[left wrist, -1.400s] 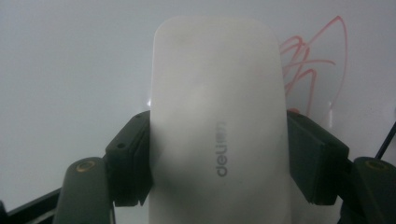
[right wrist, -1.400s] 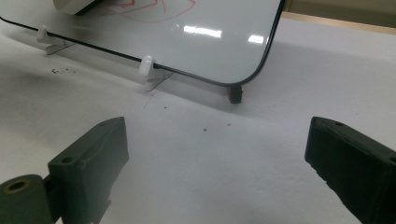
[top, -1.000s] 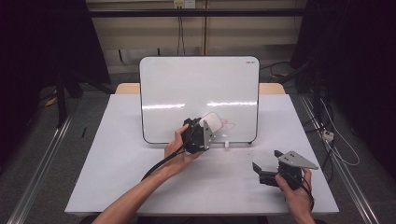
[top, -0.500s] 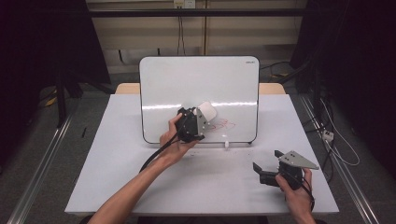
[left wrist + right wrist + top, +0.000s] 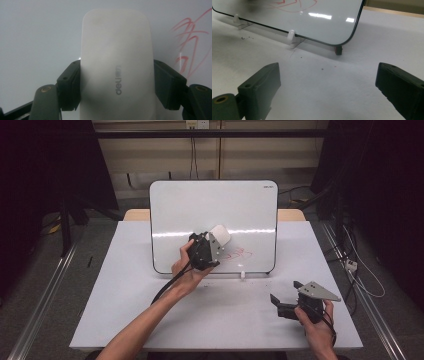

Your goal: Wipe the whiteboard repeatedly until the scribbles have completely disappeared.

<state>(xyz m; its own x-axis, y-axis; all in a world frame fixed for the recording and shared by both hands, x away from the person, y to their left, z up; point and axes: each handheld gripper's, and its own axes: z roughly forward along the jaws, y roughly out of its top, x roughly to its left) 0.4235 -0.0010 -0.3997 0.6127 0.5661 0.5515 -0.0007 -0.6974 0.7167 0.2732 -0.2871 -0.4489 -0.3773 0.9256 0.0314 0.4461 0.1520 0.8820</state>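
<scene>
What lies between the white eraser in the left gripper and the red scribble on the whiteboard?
Bare whiteboard. In the left gripper view, clean surface separates the eraser from the red scribble beside it.

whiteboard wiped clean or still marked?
Still marked. Red scribbles remain on the whiteboard, just right of the white eraser clamped in the left gripper.

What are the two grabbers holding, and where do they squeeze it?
The left gripper holds a white eraser, squeezed by its two long sides near the lower half, against the whiteboard. The right gripper is open and holds nothing.
</scene>
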